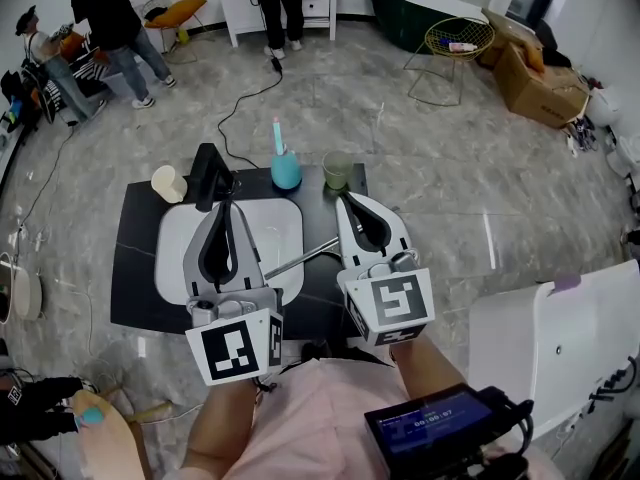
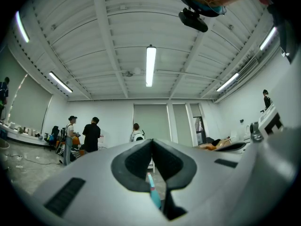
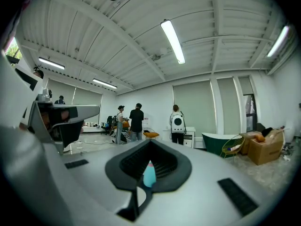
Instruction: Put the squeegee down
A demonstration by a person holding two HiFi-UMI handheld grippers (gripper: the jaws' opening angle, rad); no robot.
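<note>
**Squeegee apparently down; both claws empty**

From left: a cup (image 1: 168,183) stands on the table (image 1: 135,258). The left gripper (image 1: 226,200) has its jaws pressed together on nothing. The squeegee (image 1: 300,260), seemingly the metal bar, lies across the basin (image 1: 285,218), free of both claws. Behind it are the toothbrush holder (image 1: 286,171) and a glass (image 1: 337,169). The right gripper (image 1: 345,198) is likewise closed and empty. Nothing obstructs, and the task looks done.

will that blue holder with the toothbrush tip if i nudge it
Probably stable: the blue holder looks squat and wide-based. The toothbrush stands tall in it, so a high push might rock it. On the smooth dark table it would likely slide before tipping.
</note>
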